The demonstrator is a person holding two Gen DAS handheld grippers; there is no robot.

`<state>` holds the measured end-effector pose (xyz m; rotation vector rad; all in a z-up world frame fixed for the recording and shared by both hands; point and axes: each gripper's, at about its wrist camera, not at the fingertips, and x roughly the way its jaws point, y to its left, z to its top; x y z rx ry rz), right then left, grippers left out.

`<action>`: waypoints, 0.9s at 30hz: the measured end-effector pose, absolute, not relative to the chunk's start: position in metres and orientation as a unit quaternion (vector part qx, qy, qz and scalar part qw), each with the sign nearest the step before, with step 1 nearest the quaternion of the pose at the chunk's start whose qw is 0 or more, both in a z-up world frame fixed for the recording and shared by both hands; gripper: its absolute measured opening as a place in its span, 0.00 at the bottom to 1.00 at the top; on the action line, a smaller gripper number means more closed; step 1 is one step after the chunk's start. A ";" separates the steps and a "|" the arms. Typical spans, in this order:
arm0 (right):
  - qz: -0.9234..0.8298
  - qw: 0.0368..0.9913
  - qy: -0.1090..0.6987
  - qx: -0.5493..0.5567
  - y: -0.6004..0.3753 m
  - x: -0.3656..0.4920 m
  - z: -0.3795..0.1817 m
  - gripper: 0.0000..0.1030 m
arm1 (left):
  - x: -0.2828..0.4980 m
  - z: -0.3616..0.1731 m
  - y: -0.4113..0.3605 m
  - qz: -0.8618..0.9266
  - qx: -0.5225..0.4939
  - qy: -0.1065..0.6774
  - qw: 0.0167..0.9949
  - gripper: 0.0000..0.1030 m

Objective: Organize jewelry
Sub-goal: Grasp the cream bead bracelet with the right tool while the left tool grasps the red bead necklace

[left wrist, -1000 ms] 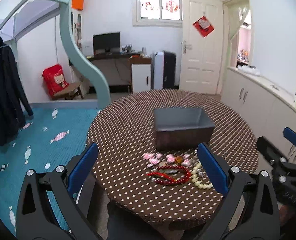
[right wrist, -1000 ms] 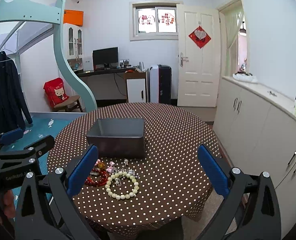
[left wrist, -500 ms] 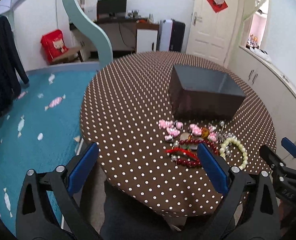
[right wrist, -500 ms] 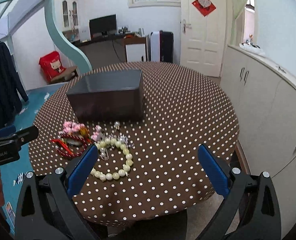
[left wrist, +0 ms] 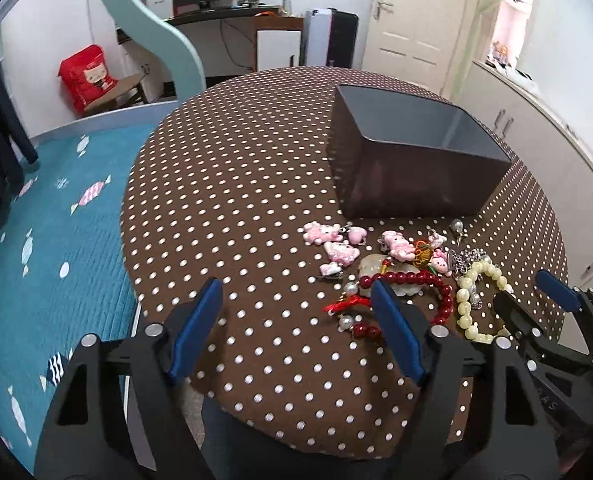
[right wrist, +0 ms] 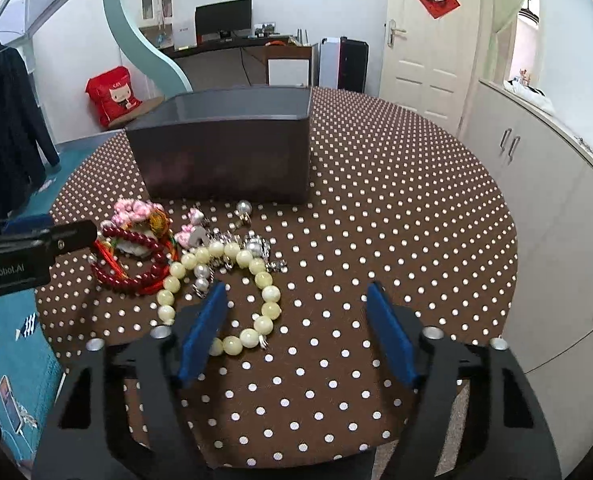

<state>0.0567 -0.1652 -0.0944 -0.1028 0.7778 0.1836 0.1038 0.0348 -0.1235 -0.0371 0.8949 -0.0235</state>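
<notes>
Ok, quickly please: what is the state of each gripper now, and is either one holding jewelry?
Left gripper: open, fingers closing, holding nothing; only dotted tablecloth between them.
Right gripper: open, fingers closing, holding nothing.

bright even daylight, sharp centre, fisheye bending and dark corners.
</notes>
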 end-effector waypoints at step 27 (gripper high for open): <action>0.151 0.926 0.342 -0.060 -0.166 0.049 -0.077 0.08 | 0.098 -0.112 0.062 -0.113 -0.107 0.427 0.891 0.13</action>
